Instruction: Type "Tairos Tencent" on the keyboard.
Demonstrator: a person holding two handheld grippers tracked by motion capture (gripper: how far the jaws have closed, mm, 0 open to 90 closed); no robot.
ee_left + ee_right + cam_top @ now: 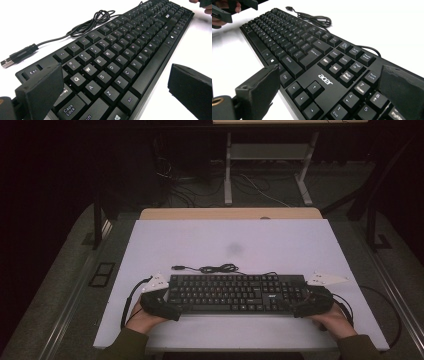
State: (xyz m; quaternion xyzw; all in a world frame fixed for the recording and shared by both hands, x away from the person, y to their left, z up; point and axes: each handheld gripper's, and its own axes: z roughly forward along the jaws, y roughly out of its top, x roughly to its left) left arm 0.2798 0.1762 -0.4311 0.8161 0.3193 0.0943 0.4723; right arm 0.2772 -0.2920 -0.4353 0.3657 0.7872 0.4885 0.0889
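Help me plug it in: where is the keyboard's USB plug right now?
In the high view the USB plug lies on the table just behind the keyboard, toward its left end, with the coiled cable to its right.

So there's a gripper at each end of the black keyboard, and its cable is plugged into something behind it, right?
Not quite. The cable is not plugged in: in the left gripper view its USB plug lies loose on the white table. The rest holds: the left gripper and right gripper sit at either end of the black keyboard.
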